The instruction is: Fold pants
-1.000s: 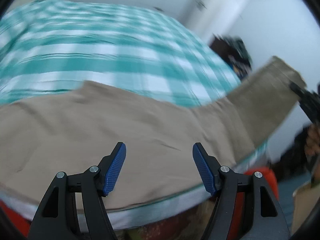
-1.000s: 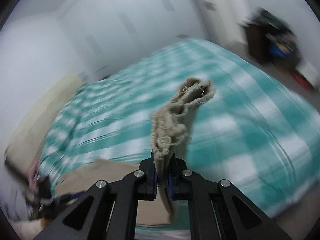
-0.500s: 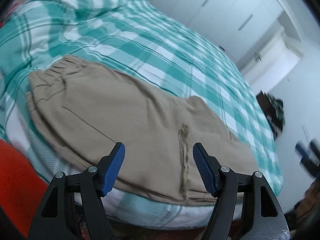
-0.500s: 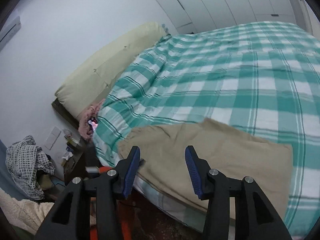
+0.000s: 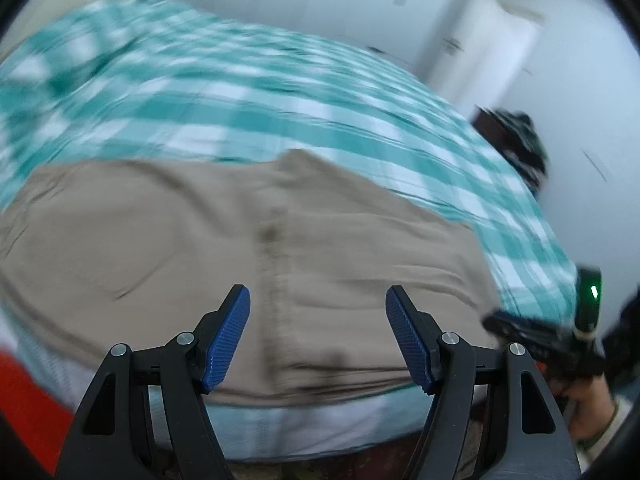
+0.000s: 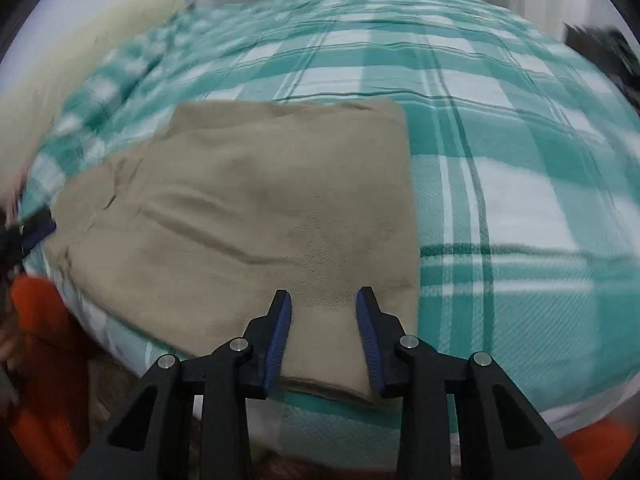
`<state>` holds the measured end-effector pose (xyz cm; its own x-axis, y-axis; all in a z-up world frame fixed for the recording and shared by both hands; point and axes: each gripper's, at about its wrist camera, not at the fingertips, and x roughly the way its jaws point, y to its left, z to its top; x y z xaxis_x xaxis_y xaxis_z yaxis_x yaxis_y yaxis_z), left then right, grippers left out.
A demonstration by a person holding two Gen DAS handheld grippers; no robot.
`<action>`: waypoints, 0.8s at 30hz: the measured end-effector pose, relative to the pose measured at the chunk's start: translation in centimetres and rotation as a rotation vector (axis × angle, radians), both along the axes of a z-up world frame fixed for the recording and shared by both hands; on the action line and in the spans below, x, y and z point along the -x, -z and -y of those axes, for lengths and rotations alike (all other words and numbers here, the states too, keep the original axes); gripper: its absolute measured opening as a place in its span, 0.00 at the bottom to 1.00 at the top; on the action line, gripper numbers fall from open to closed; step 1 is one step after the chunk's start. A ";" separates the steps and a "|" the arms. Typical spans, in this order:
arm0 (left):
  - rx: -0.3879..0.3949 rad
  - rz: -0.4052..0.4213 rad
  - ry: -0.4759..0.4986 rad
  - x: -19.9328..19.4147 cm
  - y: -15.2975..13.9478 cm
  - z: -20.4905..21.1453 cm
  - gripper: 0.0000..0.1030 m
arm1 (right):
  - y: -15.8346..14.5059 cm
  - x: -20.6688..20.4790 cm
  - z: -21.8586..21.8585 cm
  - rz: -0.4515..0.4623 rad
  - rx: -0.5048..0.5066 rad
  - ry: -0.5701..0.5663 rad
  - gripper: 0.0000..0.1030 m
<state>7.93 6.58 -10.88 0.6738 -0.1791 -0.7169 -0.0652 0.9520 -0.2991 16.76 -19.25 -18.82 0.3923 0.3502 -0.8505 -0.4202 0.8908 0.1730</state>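
Observation:
The tan pants lie folded over on the green-and-white checked bed, near its front edge. My left gripper is open and empty, hovering over the middle of the pants near a vertical seam. In the right wrist view the pants form a flat rectangle, and my right gripper is open and empty just above their near right corner. The right gripper also shows at the right edge of the left wrist view.
A pale pillow lies at the head of the bed. Something orange sits below the bed's front edge. Dark clutter stands by the white wall beyond the foot of the bed. White cupboards line the far wall.
One second ago my right gripper was shut on the pants' leg ends, held up. It has let go and opened; the pants now lie folded. Both grippers have swung closer over the fabric.

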 end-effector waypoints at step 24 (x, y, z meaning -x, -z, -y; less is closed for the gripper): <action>-0.187 -0.153 0.122 -1.7 4.4 4.6 0.62 | 0.5 -7.4 -5.0 -0.083 -0.036 -0.058 0.32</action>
<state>9.67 1.97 -15.28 0.5364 -0.1075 -0.8371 0.0223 0.9933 -0.1133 24.19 -14.22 -19.33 0.2990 0.4007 -0.8660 -0.4533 0.8583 0.2406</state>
